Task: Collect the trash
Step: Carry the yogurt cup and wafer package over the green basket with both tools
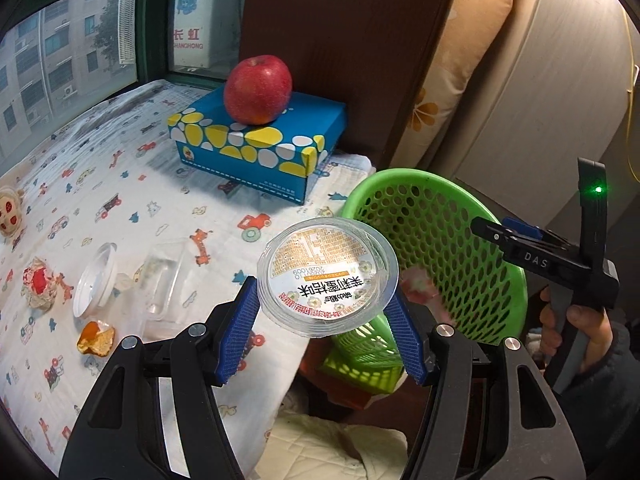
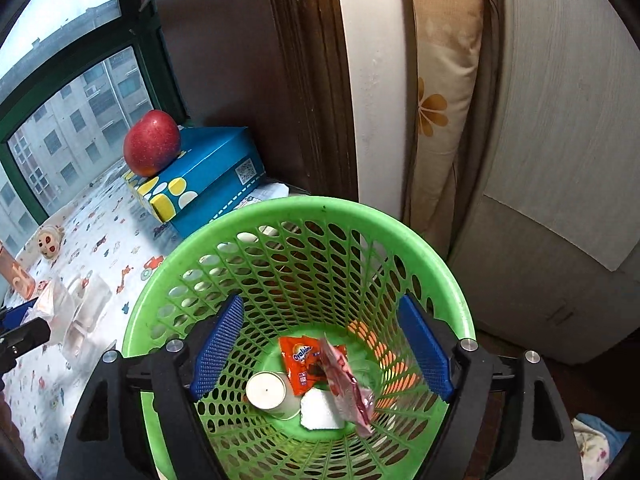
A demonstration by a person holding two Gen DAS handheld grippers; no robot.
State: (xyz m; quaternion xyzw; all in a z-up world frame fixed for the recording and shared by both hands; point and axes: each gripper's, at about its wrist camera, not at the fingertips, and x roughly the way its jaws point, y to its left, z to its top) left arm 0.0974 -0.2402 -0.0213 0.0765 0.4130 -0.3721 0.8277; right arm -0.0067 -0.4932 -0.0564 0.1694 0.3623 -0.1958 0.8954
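The clear plastic cup [image 1: 328, 276], its foil lid printed with Chinese characters and facing my left wrist camera, sits clamped between my left gripper's [image 1: 326, 314] blue fingers [image 1: 240, 332], lifted off the tabletop [image 1: 120, 208] and just at the nine o'clock edge of the green basket [image 1: 432, 248]. My left fingers press its rim from both sides. My right gripper [image 2: 320, 344] hangs over the basket's mouth with its fingers [image 2: 218, 346] spread wide and nothing between them; in the left wrist view it appears at three o'clock, gripped by my right hand [image 1: 576, 332]. Down in the basket's bottom lie an orange Ovaltine sachet [image 2: 302, 364], a pinkish-red wrapper [image 2: 348, 388], a white paper cup [image 2: 268, 394] on its side and a white scrap [image 2: 320, 410]. On the cartoon-print cloth covering the tabletop, at around nine o'clock from the cup, I see a clear plastic tray [image 1: 162, 280], a white-rimmed lid [image 1: 96, 280], a piece of orange peel [image 1: 94, 338] and a crumpled red-and-white wrapper [image 1: 38, 286]. At twelve o'clock a red apple [image 1: 258, 90] rests on a blue box [image 1: 256, 148] patterned with yellow and white spots, near the window [image 1: 72, 60]. A small toy figure [image 1: 8, 214] sits at the far nine o'clock edge.
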